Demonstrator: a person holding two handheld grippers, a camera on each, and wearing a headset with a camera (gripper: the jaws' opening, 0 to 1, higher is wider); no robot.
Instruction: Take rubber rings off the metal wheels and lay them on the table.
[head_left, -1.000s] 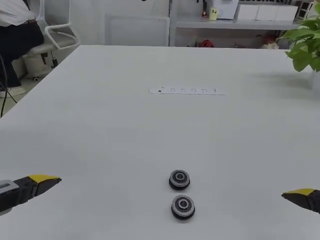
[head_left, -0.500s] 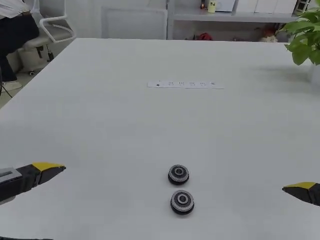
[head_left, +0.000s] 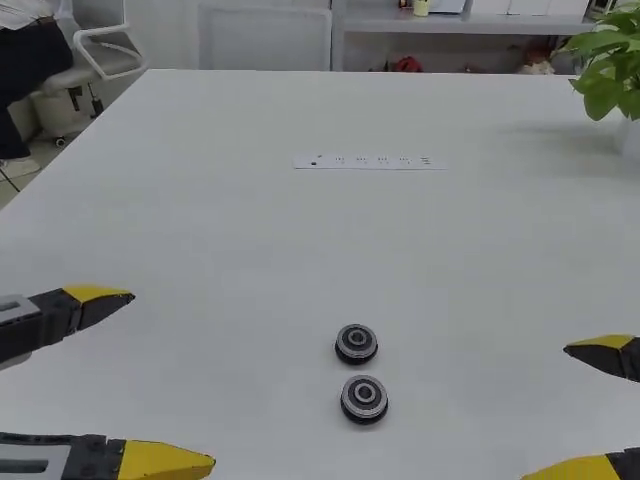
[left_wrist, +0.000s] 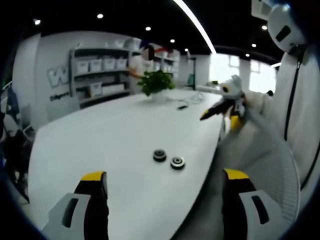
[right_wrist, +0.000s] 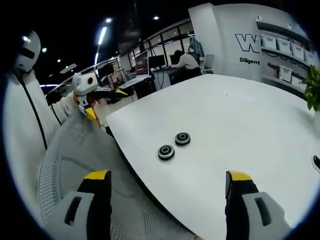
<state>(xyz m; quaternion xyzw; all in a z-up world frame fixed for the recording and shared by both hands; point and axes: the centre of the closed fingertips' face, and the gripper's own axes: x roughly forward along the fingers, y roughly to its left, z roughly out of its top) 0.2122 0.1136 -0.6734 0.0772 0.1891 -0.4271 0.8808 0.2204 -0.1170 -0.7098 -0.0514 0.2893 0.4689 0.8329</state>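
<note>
Two metal wheels with black rubber rings lie flat near the table's front edge, the farther wheel (head_left: 356, 343) (left_wrist: 159, 155) (right_wrist: 182, 138) just behind the nearer wheel (head_left: 364, 397) (left_wrist: 177, 162) (right_wrist: 166, 152). My left gripper (head_left: 170, 380) (left_wrist: 164, 175) hovers open at the left, well apart from them, with nothing between its yellow-tipped jaws. To the right of the wheels, my right gripper (head_left: 545, 412) (right_wrist: 168, 175) also stands open and holds nothing. Each gripper view catches the other gripper: the right gripper (left_wrist: 220, 107) and the left gripper (right_wrist: 100, 95).
A white power strip (head_left: 370, 162) lies across the middle of the white table (head_left: 300, 240). A potted plant (head_left: 610, 70) stands at the far right corner. A white chair (head_left: 100, 55) and a seated person are beyond the far left corner. Shelves line the back wall.
The head camera has tilted down a little. Both grippers have come forward over the table, so the second jaw of each now shows at the bottom. The wheels have not moved.
</note>
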